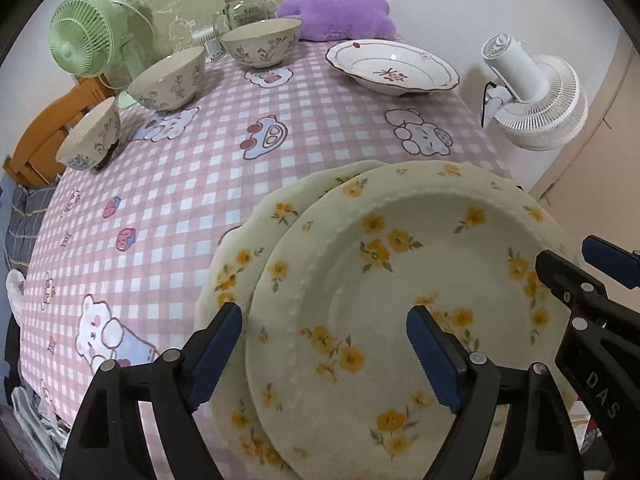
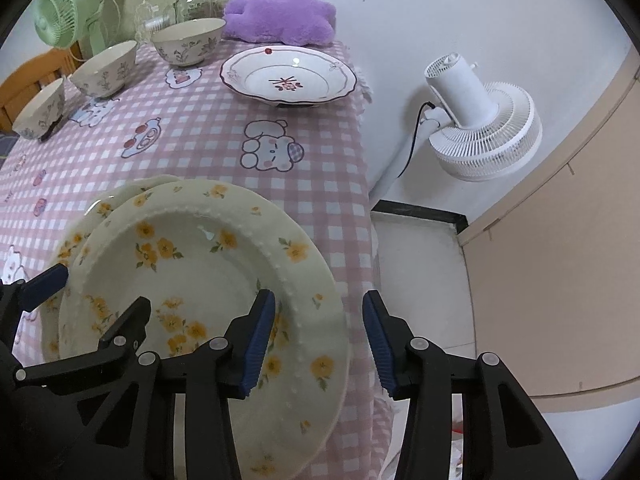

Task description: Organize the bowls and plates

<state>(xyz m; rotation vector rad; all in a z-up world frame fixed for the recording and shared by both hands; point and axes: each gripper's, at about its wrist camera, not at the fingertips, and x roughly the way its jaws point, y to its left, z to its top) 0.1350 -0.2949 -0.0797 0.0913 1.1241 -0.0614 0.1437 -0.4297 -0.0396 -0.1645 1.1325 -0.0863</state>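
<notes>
— So where do the claws stand?
— Left gripper (image 1: 324, 344) and right gripper (image 2: 318, 340) both gape, holding nothing, each straddling a rim of the top plate (image 1: 400, 280), which sits skewed on its twin (image 1: 240, 256) at the near table edge.
— Next?
— Probably squaring the stack (glazed, beaded, slippery); whether pads touch, I can't tell. Three bowls (image 1: 168, 80) wait beyond.

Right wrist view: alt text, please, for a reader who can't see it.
The open right gripper straddles the rim of the top yellow-flowered plate, stacked on another on a pink checked tablecloth. Behind stand three bowls and a white plate.
</notes>
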